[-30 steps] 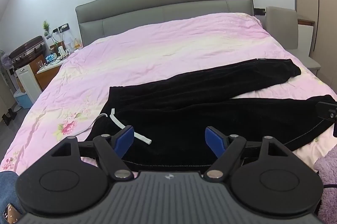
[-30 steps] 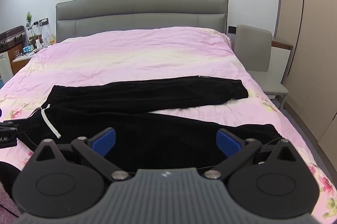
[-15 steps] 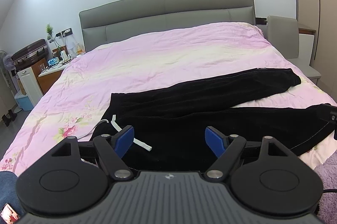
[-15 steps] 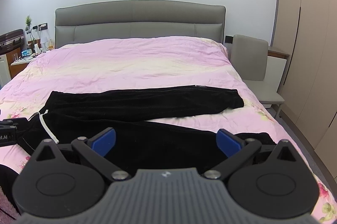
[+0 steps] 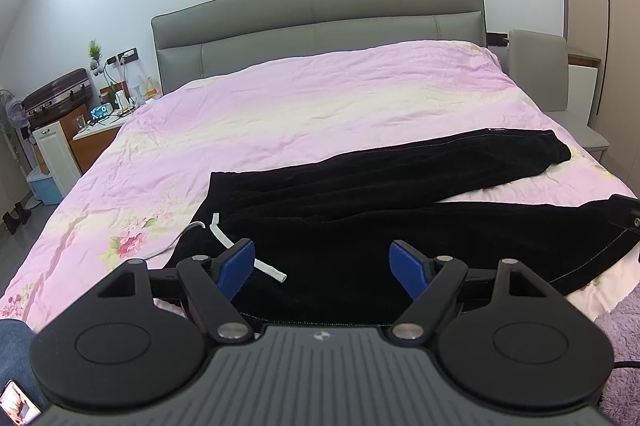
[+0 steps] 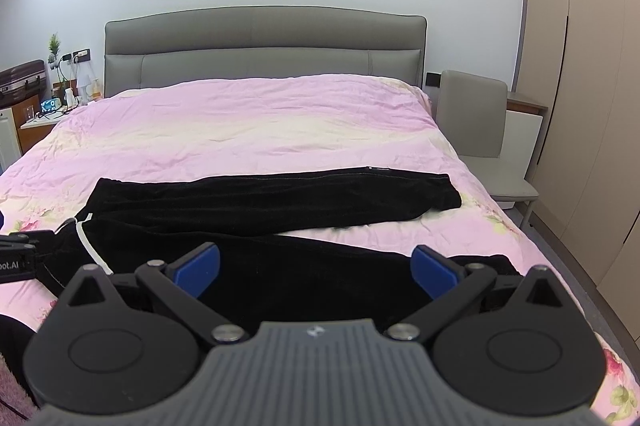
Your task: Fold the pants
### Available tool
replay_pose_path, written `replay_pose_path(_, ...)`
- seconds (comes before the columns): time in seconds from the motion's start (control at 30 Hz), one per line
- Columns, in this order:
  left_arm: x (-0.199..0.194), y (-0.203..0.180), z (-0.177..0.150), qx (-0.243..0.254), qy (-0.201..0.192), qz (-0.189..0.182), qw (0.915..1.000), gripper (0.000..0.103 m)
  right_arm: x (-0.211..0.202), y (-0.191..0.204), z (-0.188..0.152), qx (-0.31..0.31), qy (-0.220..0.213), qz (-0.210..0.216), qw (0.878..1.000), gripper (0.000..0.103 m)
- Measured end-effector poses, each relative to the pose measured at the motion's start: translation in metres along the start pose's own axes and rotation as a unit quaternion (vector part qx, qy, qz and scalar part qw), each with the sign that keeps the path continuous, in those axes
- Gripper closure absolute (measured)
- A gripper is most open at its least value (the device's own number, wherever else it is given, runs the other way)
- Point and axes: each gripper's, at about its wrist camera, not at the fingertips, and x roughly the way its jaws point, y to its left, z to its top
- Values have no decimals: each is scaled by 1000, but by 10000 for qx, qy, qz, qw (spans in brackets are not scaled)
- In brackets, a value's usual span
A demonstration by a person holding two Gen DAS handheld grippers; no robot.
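- My left claw (image 5: pixel 322 264) is spread wide with nothing between its blue pads, hanging over the waist end of the pants (image 5: pixel 360 201).
- My right claw (image 6: pixel 316 266) is spread wide too, empty, above the near leg.
- The black pants lie flat across the near part of the bed (image 6: pixel 248 121), waist to the left, legs running right and split apart.
- A white drawstring (image 5: pixel 224 238) trails from the waist onto the pink cover.
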Motion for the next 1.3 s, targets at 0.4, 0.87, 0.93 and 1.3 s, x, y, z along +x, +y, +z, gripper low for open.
replay_pose_path(0.4,-2,1,-1,-75,-37,9,10000,13,-7,1,-4,-11,-71,-66,10000,5)
replay_pose_path(0.87,-3,0,-2,-86,-64,33,9999,13,-11,0,-2,-19,-96,-91,9999,5)
replay_pose_path(0.93,-3,0,-2,-87,-61,29,9999,13,-10,0,-2,-11,-84,-97,9999,5)
replay_pose_path(1.3,-4,-1,-3,-88,-68,26,9999,12,-11,-1,0,2,-83,-108,9999,5)
